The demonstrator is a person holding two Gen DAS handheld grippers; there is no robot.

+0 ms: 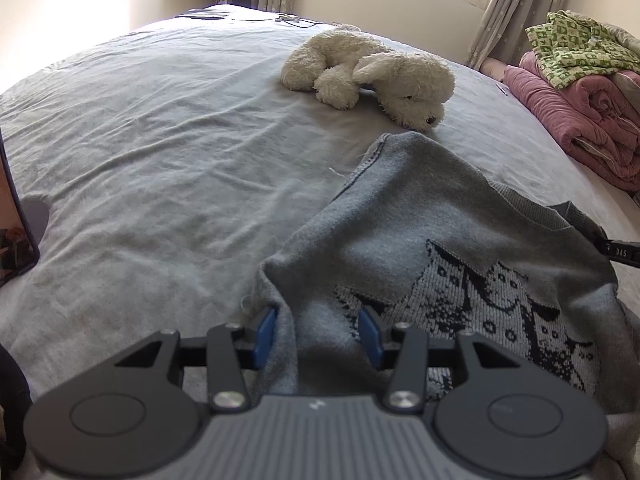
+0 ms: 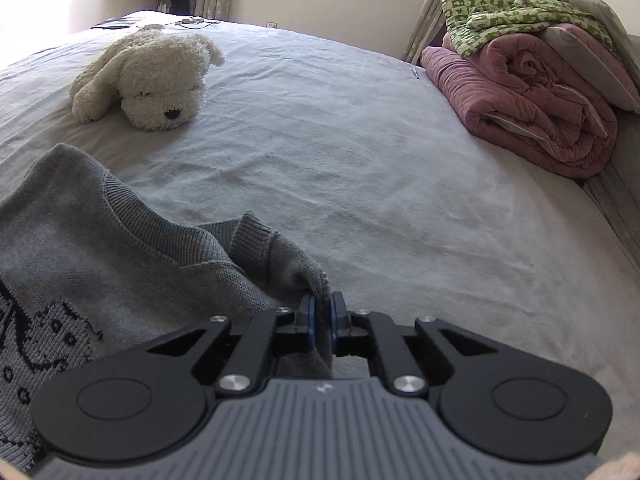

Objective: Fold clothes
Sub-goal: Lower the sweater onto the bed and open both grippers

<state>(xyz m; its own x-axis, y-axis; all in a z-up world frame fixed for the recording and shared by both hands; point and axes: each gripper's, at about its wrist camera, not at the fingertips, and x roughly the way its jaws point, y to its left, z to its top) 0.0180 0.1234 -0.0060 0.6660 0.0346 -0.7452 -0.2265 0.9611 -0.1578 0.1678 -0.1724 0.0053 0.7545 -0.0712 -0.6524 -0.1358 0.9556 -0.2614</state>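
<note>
A grey knit sweater with a black-and-white cat pattern lies bunched on the bed in front of both grippers. My left gripper is open, its blue pads on either side of a raised fold of the sweater's left edge. My right gripper is shut on the sweater at its right edge, near the ribbed collar. The right gripper's tip also shows at the far right of the left wrist view.
The bed has a wrinkled grey sheet. A white plush dog lies beyond the sweater. A rolled pink quilt with green patterned clothes on top sits at the right. Wall, window and curtains stand behind.
</note>
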